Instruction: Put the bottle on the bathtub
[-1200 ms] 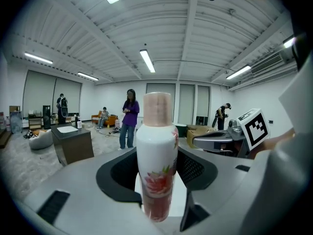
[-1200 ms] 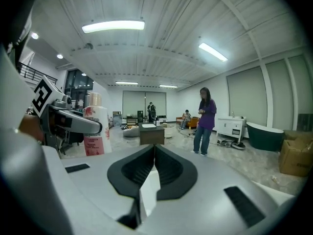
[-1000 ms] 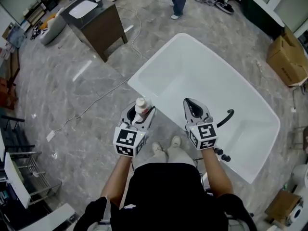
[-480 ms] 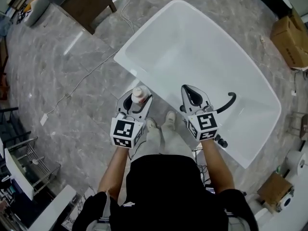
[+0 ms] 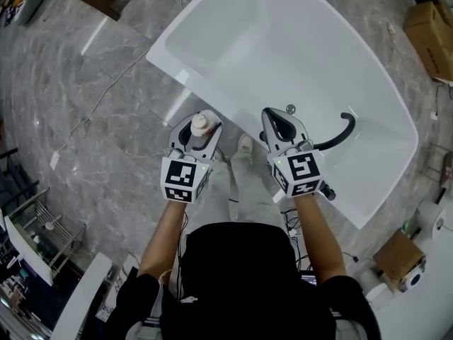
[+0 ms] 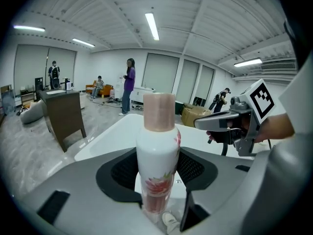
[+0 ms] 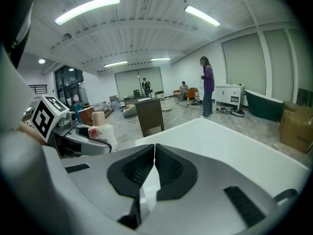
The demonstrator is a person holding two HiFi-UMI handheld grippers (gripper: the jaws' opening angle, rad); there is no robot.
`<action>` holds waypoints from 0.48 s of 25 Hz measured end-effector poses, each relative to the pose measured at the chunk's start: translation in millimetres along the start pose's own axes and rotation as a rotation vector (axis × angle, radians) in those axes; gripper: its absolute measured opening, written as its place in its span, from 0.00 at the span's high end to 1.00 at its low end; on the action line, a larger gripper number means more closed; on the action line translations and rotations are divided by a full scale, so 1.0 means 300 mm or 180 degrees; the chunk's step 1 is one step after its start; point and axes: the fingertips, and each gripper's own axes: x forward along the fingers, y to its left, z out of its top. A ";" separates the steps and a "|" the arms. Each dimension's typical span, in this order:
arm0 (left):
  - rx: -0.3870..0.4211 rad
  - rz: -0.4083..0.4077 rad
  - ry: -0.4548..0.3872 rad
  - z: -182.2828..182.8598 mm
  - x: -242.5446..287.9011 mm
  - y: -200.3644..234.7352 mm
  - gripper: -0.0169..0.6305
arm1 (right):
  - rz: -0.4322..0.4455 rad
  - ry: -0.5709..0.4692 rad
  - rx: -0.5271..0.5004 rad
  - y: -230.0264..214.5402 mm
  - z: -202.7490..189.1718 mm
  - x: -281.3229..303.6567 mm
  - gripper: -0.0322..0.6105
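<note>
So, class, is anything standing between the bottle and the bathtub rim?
Nothing visible does. The left gripper holds the bottle upright close to the bathtub rim; the shut right gripper is off to its right.

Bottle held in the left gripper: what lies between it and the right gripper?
Head view: only the person's shoe and marble floor lie between the bottle and the shut, empty right gripper.
</note>
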 end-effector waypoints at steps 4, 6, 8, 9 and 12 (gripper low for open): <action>-0.0063 0.0006 0.0158 -0.087 0.057 0.026 0.61 | 0.0023 0.0077 0.0041 -0.004 -0.066 0.049 0.91; -0.0058 0.0006 0.0159 -0.132 0.088 0.042 0.61 | 0.0035 0.0099 0.0065 -0.003 -0.091 0.072 0.91; -0.0018 0.0026 0.0158 -0.168 0.120 0.060 0.61 | 0.0051 0.0115 0.0074 -0.003 -0.113 0.094 0.91; 0.0000 0.0038 0.0163 -0.184 0.136 0.069 0.61 | 0.0061 0.0125 0.0076 -0.004 -0.125 0.104 0.91; 0.0008 0.0053 0.0194 -0.225 0.184 0.094 0.61 | 0.0099 0.0171 0.0074 0.002 -0.160 0.139 0.91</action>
